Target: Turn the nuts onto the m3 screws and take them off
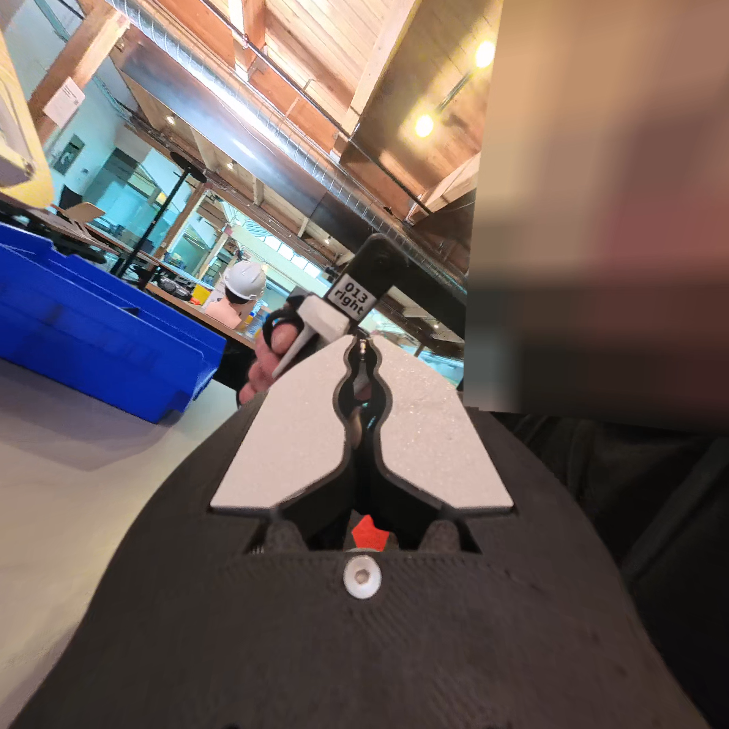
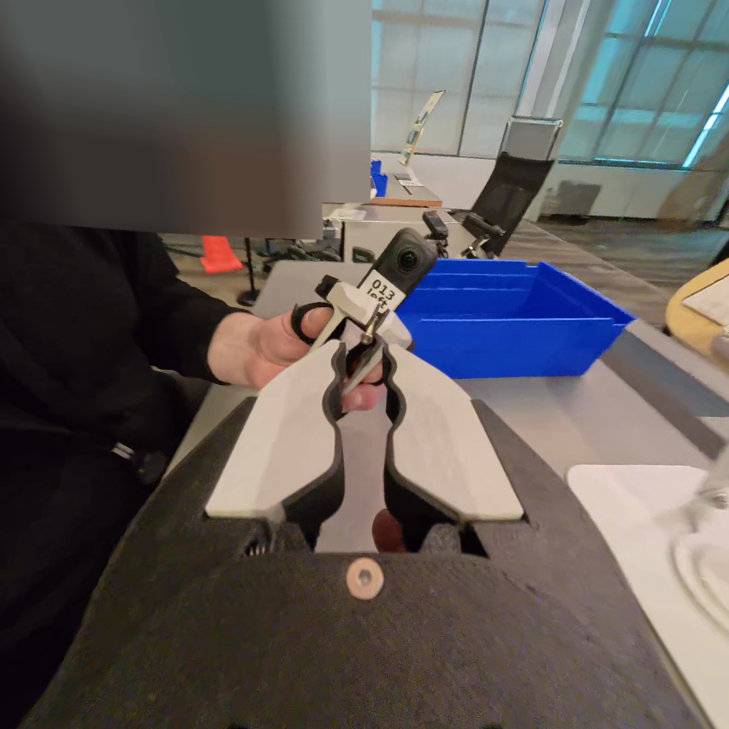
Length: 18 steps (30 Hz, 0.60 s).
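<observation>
— Start on the left. What is the left gripper (image 1: 361, 344) doing?

— It is clenched on the screw (image 1: 360, 348). In its own view the two tips almost meet, with the small metal piece pinched between them, up off the table (image 2: 552, 402).

— And the nut?

— Too small to make out. There is a thicker bit at the screw's free end, but I cannot tell whether that is the head or a nut.

— How would you handle it?

— It is tiny, hard, almost weightless and smooth, so I judge it will twist or pop out if it is squeezed off-centre. Hold the shank near one end, as the left does, and leave the other end bare. The nut should be taken by its flats, right at the fingertips, and kept square to the thread.

— Now the right side.

— The right gripper (image 2: 363, 349) is released: its jaws stand apart, tips just beside the screw's free end, closed on nothing.

— Further right?

— A blue bin (image 2: 513, 339) sits on the table, well apart from the screw.
</observation>
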Each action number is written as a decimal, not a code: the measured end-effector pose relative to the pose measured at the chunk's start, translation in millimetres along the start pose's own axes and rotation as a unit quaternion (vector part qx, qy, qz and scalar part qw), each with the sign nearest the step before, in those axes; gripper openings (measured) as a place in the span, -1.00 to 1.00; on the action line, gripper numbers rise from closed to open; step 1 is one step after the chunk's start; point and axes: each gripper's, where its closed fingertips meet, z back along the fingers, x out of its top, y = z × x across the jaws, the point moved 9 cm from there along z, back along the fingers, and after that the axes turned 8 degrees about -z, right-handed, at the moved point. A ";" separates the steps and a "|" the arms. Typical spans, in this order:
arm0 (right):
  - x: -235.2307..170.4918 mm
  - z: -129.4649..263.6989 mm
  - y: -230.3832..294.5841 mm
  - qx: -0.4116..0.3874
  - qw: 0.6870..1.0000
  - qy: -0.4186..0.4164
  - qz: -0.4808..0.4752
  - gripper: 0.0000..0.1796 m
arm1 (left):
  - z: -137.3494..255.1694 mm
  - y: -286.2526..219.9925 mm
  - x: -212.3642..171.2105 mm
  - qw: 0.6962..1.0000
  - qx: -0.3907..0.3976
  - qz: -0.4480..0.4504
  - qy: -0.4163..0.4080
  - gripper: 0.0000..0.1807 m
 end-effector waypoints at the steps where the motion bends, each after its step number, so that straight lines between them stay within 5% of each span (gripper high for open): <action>1: -0.8 -0.4 -0.6 0.011 1.000 -0.008 -0.017 -0.82 | 0.0 -0.7 1.8 1.000 0.002 -0.008 0.001 -0.97; 18: -5.8 -9.1 -4.2 0.075 0.987 -0.045 -0.133 -0.94 | -4.8 -11.9 7.7 0.989 0.026 -0.132 0.063 -0.97</action>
